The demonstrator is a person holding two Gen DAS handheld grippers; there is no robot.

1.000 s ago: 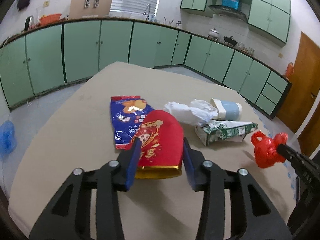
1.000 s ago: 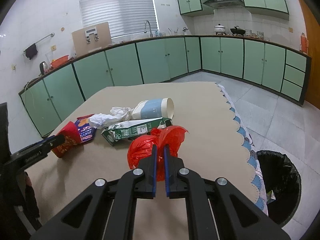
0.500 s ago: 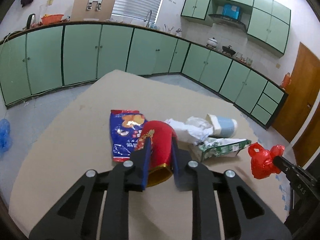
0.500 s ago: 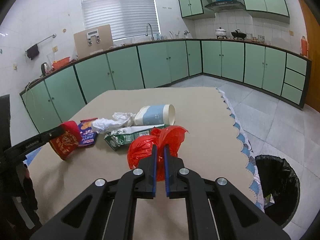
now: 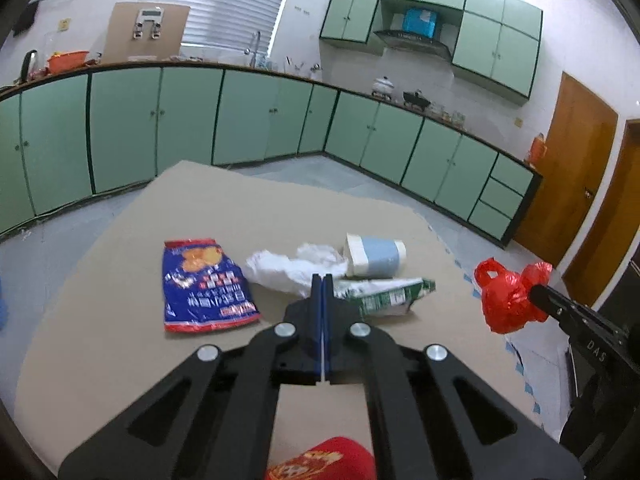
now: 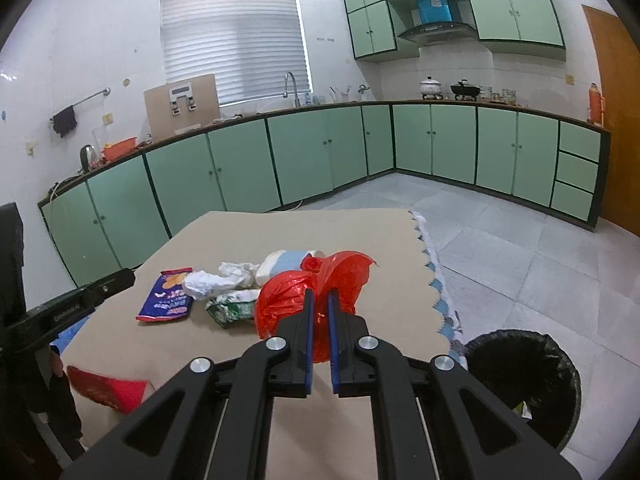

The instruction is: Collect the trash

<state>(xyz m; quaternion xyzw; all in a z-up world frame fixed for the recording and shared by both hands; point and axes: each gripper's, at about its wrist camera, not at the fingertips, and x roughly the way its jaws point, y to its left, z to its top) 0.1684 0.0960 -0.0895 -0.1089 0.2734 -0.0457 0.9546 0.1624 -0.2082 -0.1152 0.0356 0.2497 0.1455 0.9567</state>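
The right claw (image 6: 319,308) grips one red plastic bag (image 6: 316,292), with its two fingers nearly closed and only a thin bit of bag between them. It holds the bag up above the table (image 6: 384,248). The left view shows this from the side: the bag (image 5: 506,298) hangs off the tip of the right claw, out past the table edge. The left claw (image 5: 322,286) is closed all the way, its two blue pads pressed flat together with nothing between them. One red packet (image 5: 324,462) peeks in at the very bottom of the left view, under the claw. The right view shows more of it: the packet (image 6: 106,388) is near the front left corner of the table, but it is blurry, and I cannot tell if it lies flat there. Four more bits of trash lie in the middle of the table: one blue snack bag (image 5: 204,284), one crumpled white bag (image 5: 292,268), one paper cup (image 5: 376,256) on its side, and one squashed green carton (image 5: 388,296). The white bag touches the cup and the carton, and the blue bag lies just beside them. Only the right view shows the one black bin (image 6: 524,380), down on the floor by the right side of the table.
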